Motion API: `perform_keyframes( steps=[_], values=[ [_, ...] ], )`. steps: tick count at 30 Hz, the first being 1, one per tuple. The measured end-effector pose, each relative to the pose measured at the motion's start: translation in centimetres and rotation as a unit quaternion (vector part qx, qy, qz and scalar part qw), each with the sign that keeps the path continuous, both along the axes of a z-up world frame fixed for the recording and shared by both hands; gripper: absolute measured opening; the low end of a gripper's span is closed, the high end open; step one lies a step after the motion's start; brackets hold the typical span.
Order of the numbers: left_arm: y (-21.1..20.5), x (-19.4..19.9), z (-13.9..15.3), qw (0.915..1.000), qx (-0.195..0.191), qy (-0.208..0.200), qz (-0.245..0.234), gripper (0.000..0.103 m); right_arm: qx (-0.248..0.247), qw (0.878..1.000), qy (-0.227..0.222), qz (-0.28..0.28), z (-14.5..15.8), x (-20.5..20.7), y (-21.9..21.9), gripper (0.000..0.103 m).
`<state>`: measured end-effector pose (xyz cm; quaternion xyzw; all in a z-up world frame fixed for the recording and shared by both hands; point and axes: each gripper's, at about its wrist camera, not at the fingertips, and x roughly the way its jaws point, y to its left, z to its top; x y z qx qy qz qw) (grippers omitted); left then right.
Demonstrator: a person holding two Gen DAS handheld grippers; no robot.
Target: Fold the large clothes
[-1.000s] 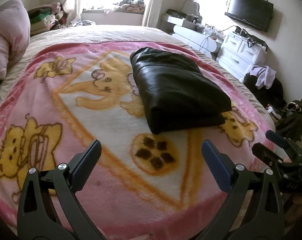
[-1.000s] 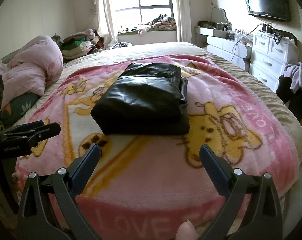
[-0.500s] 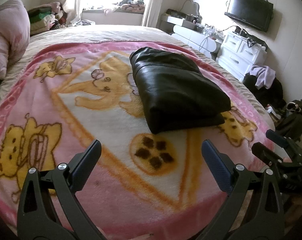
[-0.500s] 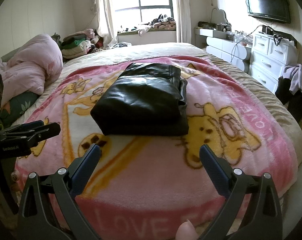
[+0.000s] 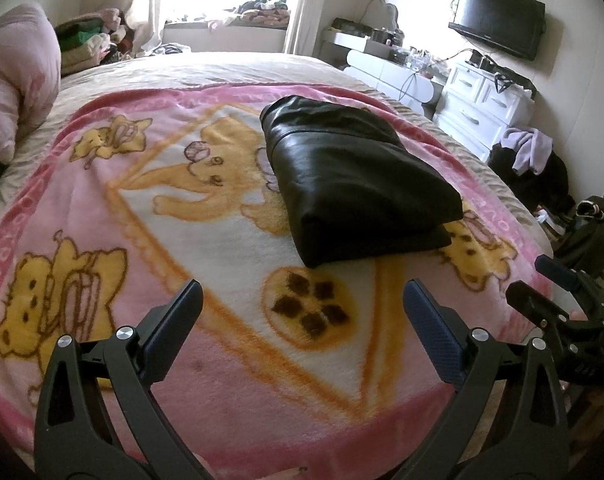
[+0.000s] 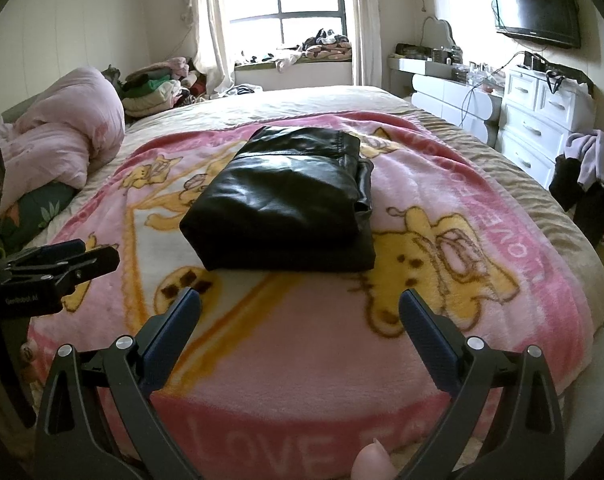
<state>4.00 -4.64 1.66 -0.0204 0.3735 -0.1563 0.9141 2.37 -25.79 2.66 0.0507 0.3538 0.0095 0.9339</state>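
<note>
A black leather garment (image 5: 350, 180) (image 6: 285, 200) lies folded into a thick rectangle on the pink cartoon blanket (image 5: 141, 208) (image 6: 302, 360) in the middle of the bed. My left gripper (image 5: 302, 300) hovers open above the blanket's near edge, short of the garment and to its left. My right gripper (image 6: 299, 308) is open too, held over the blanket in front of the garment. Nothing sits between either pair of fingers. Each gripper shows at the side of the other's view: the right gripper (image 5: 558, 300) and the left gripper (image 6: 61, 264).
A pink duvet (image 6: 61, 140) is bunched at the left of the bed. Stacked clothes (image 6: 153, 88) lie near the window. White drawers (image 6: 542, 120) and a wall television (image 6: 538, 4) stand to the right, with dark clothes (image 5: 538, 168) heaped beside the bed.
Both views have shifted only slightly. The garment lies as before and both grippers stay open.
</note>
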Motion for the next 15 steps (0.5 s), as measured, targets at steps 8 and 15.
perform_keyframes(
  steps=[8, 15],
  values=[
    [0.11, -0.06, 0.06, 1.0, 0.001, -0.002, 0.0, 0.094, 0.001, 1.0, 0.001, -0.002, 0.14, -0.07, -0.31, 0.099],
    [0.29, -0.08, 0.11, 1.0, 0.001, -0.003, 0.001, 0.094, 0.0, 1.0, 0.001, -0.004, 0.17, -0.15, -0.57, 0.099]
  ],
)
